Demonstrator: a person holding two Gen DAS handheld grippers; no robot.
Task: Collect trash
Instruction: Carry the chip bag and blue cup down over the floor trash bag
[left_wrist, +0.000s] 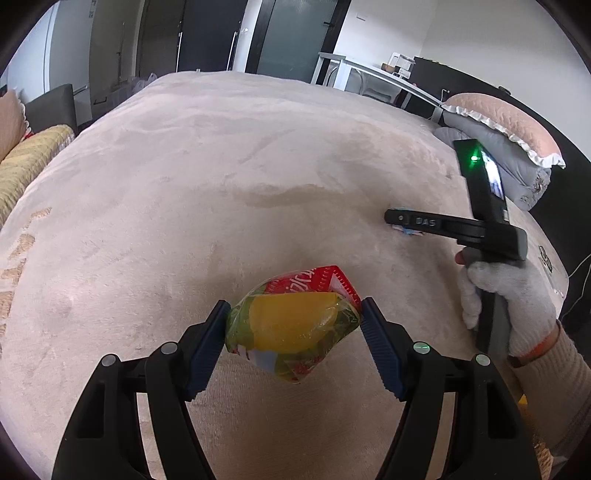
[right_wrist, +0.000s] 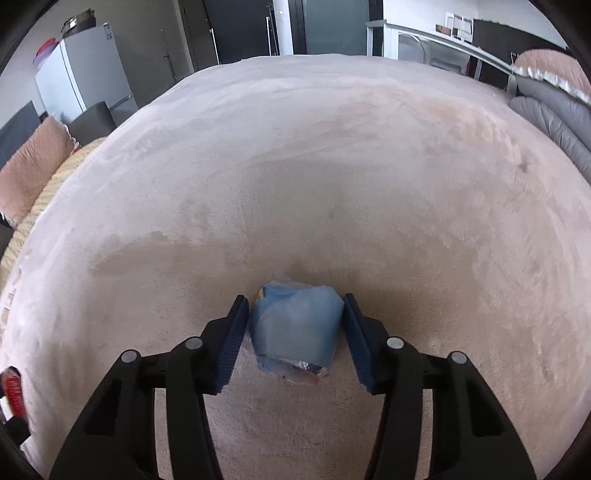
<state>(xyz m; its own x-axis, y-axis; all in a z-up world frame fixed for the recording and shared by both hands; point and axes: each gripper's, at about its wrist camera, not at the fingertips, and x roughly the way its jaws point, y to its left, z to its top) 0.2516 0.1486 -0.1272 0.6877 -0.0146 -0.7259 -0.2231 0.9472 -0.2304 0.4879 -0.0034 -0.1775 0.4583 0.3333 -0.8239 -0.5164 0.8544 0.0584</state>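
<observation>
A crumpled yellow, green and red snack wrapper (left_wrist: 291, 325) sits between the blue pads of my left gripper (left_wrist: 293, 314), which is shut on it just above the beige bedspread (left_wrist: 221, 166). My right gripper (right_wrist: 293, 310) has its pads closed against both sides of a crumpled blue wrapper (right_wrist: 295, 325) that rests on the bedspread (right_wrist: 295, 166). The right gripper also shows from the side in the left wrist view (left_wrist: 397, 218), held by a white-gloved hand (left_wrist: 506, 295), with a bit of the blue wrapper (left_wrist: 408, 232) under its tip.
Grey and pink pillows (left_wrist: 506, 144) lie at the bed's right side. A yellow blanket (left_wrist: 26, 166) and a pink cushion (right_wrist: 33, 166) lie at the left. A white fridge (right_wrist: 81, 77), dark doors and a white desk (right_wrist: 424, 40) stand beyond the bed.
</observation>
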